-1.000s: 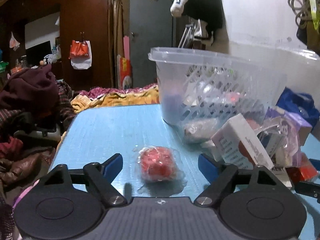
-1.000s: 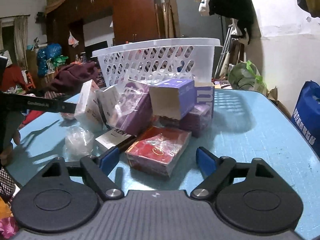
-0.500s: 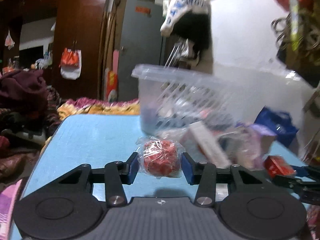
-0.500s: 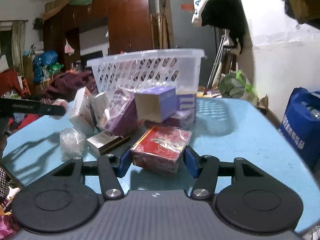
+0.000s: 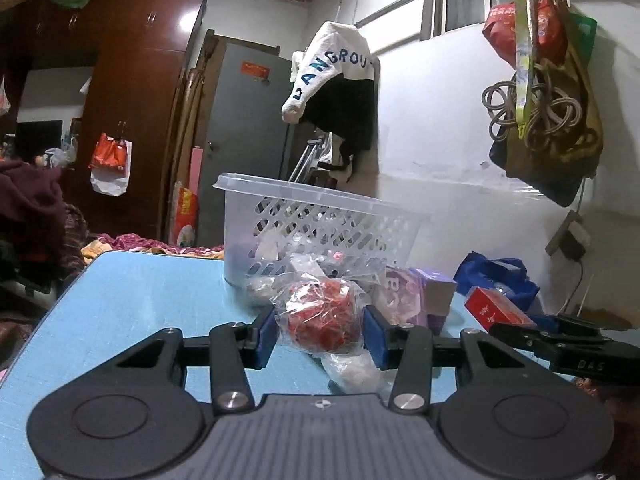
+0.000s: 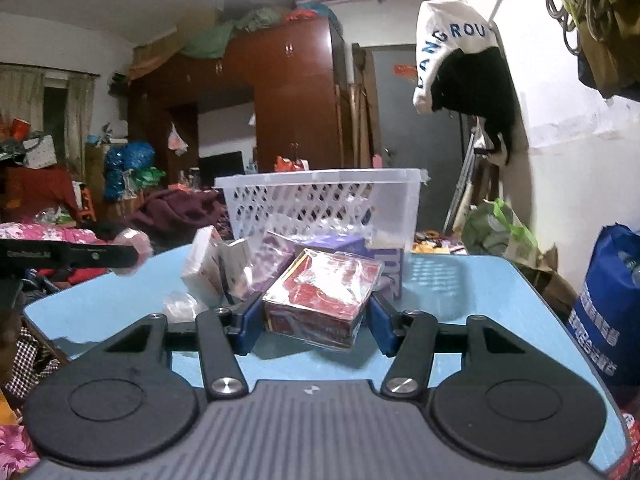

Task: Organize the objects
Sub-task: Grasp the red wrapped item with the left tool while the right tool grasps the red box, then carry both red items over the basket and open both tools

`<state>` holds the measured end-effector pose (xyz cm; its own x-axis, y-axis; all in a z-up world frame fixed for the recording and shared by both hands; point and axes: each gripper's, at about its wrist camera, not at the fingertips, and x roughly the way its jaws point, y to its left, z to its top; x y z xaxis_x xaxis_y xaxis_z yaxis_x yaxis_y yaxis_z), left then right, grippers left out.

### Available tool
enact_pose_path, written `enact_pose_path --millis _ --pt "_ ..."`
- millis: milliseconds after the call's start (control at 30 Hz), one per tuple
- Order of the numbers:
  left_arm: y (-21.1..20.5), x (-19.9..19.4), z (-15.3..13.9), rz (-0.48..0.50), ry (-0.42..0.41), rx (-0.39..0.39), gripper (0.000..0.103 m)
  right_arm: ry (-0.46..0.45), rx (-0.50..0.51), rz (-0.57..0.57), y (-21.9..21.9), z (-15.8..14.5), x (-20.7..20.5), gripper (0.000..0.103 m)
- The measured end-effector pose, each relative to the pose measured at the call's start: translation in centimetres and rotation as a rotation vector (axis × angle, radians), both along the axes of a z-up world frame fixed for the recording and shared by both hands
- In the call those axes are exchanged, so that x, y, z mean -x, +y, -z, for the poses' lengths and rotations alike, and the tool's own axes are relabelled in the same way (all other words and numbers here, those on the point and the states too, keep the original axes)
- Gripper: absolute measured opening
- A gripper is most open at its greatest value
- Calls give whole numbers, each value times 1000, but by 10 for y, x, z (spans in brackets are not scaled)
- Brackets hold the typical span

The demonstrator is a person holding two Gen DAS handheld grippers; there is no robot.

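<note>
My left gripper [image 5: 320, 330] is shut on a red ball wrapped in clear plastic [image 5: 320, 316], lifted off the blue table [image 5: 132, 292]. My right gripper [image 6: 314, 320] is shut on a red box in cellophane [image 6: 320, 294], raised above the table [image 6: 460, 300]. A clear perforated basket [image 5: 320, 224] stands behind both, also seen as the basket [image 6: 320, 200] in the right wrist view. The red box [image 5: 498, 310] and right gripper show at the right of the left wrist view. The left gripper with its ball [image 6: 134, 244] crosses the left edge of the right wrist view.
Purple boxes [image 5: 424, 296], a white box [image 6: 202, 266] and small clear bags [image 6: 180, 304] are piled in front of the basket. A blue bag [image 6: 608, 308] stands off the table's right edge. Clothes and bedding lie beyond the far and left edges.
Both grippers went from open to shut, the left on the wrapped red ball and the right on the red box. Each object has since been lifted off the table toward the basket.
</note>
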<state>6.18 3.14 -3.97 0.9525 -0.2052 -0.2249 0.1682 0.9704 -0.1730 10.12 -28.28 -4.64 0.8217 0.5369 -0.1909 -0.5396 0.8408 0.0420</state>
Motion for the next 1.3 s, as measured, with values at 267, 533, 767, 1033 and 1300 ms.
enact_pose_path --millis 267,533,767,1033,1300 --pt "3 7 3 44 -20 26 50 -12 -26 -22 -1 -2 2 58" --pt "10 4 -16 43 -67 55 49 3 -103 -51 -11 -15 -3 58" --pt "4 -106 -114 67 -104 11 50 -154 -9 -83 34 -108 -70 58" --pt "2 -224 -116 25 104 -21 76 -19 114 -41 90 -131 -186 69" --pt "-1 -140 -103 26 11 -47 83 -21 5 -11 51 -111 -127 103"
